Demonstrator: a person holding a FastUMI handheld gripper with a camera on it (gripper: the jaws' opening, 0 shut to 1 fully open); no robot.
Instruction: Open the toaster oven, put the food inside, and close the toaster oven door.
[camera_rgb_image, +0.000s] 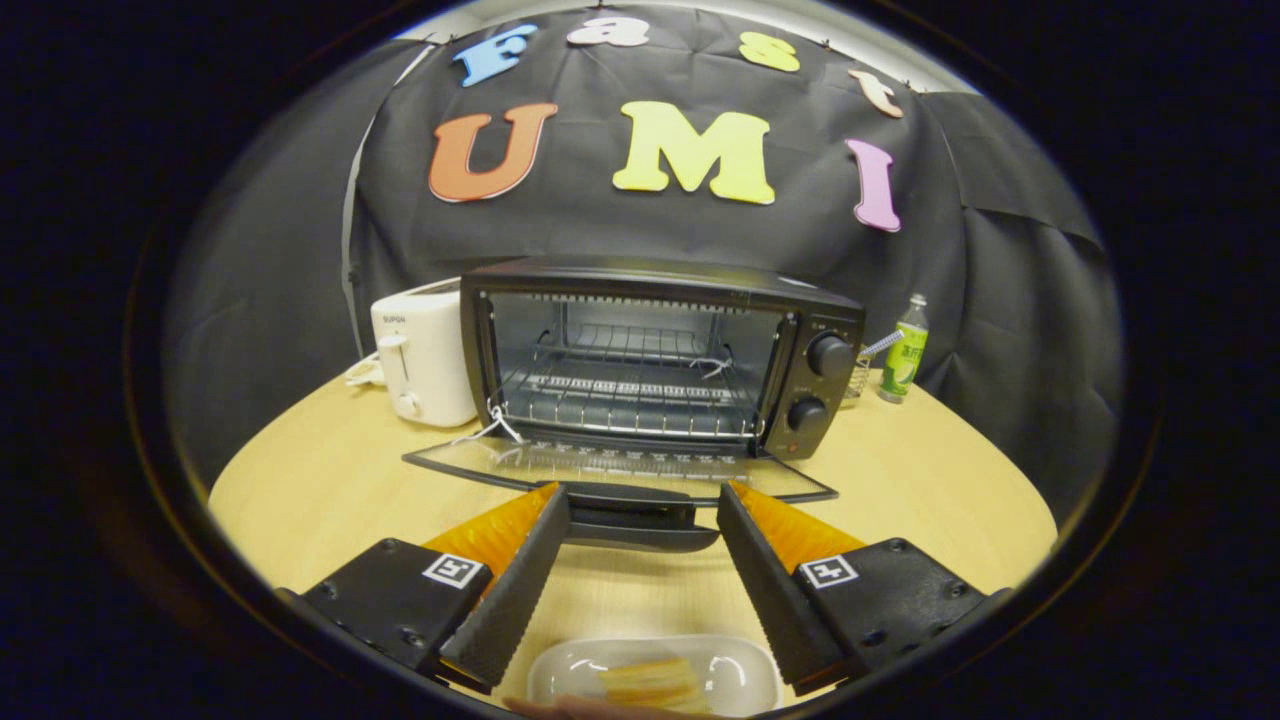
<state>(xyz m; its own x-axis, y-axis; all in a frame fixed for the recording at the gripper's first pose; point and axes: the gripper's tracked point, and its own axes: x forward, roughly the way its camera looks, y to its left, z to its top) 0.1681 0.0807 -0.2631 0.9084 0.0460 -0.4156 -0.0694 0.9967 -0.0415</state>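
Toaster (423, 355) beside oven (655, 350); perhaps bottle (905, 350).

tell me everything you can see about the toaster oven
The toaster oven is a black box standing upright on the round wooden table, between a white toaster and a green bottle. Its glass door is folded down flat, the dark handle between the tips of the open gripper. Inside sits a bare wire rack. Two round knobs sit on the side panel nearer the bottle. A white string hangs at the door's hinge.
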